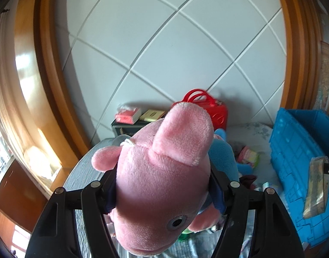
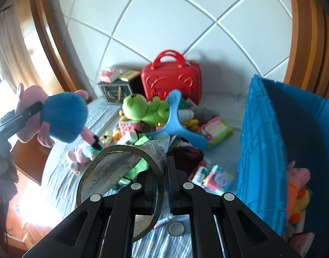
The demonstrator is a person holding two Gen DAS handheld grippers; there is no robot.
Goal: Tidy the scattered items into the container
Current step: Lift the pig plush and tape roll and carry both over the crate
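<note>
Gripping a pink plush pig (image 1: 164, 185), the left claw (image 1: 163, 185) has both fingers pressed into the toy's sides, snout toward the camera, one ear up at 12 o'clock. The pig wears a blue garment, seen as a blue mass (image 2: 64, 118) in the right wrist view, where the toy hangs at 9 o'clock, lifted off the bed (image 2: 63, 178).

Right claw (image 2: 162, 182): closed on the rim of a roll of clear tape (image 2: 121, 185), one finger inside the ring, one outside. The roll is tilted, its open face toward 10 o'clock. In the left wrist view the same roll (image 1: 317, 189) shows at 3 o'clock, in front of the crate wall.

Blue plastic crate (image 2: 261, 142) stands on the bed at 3 o'clock in the right view. Inside it: a small pig plush in an orange dress (image 2: 296, 182), with other soft items beneath that are too cramped to identify.

Scattered pile on the bed, centre of the right view: green frog plush (image 2: 143, 109), blue hanger (image 2: 175, 120), wet-wipe pack (image 2: 218, 129), dark red cloth (image 2: 185, 152), small packets near the crate foot (image 2: 218, 177).

Red toy case (image 2: 170, 83) stands against the white panelled headboard (image 2: 175, 21) at 12 o'clock, beside a dark box (image 2: 117, 92) with smaller boxes on top.
</note>
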